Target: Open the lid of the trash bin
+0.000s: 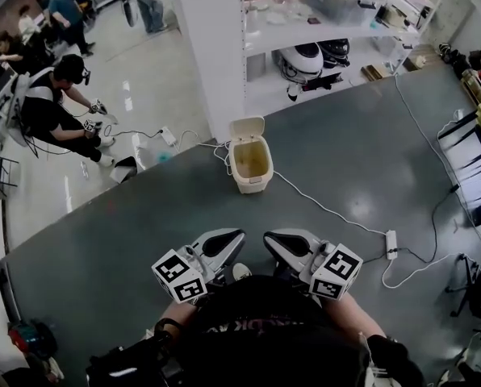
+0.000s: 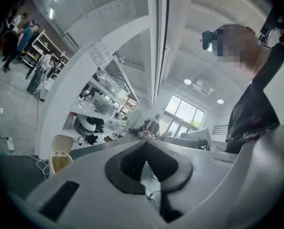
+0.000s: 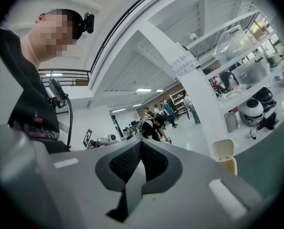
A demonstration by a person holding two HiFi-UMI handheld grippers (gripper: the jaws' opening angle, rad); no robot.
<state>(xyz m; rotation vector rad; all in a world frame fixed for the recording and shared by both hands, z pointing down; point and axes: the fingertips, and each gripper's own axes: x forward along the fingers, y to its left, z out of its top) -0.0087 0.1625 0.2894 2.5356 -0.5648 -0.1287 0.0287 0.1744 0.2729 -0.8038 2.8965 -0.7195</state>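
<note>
A broad dark grey floor covering (image 1: pixel 345 176), matt and smooth, fills most of the head view, with paler floor beyond its left edge. Past its far edge stand a white metal shelving unit (image 1: pixel 321 31) loaded with gear and a square white pillar (image 1: pixel 208 55). On the pale floor at the left a seated person (image 1: pixel 51 107) leans forward. Close to the wearer's body, near the covering's near edge, both hands hold their tools side by side and level, pointing away toward the far edge. The left gripper (image 1: pixel 232 237) has its jaws together with nothing between them, and its own view shows the dark textured pads (image 2: pixel 132 163) meeting at the tip. The right gripper (image 1: pixel 274 239) is likewise closed and empty, with its ribbed pads (image 3: pixel 125 163) pressed against each other. Each carries a cube of black-and-white square markers behind its smooth grey shell. The trash bin (image 1: pixel 250 168) stands well ahead of them, by the far edge of the covering at the foot of the pillar. It is a cream plastic box with rounded corners, and its lid (image 1: pixel 247 127) is tipped upright at the back, so the inside is open. A thin white cable (image 1: pixel 329 212) snakes from beside the bin to a white power strip (image 1: pixel 391 244) on the right.
</note>
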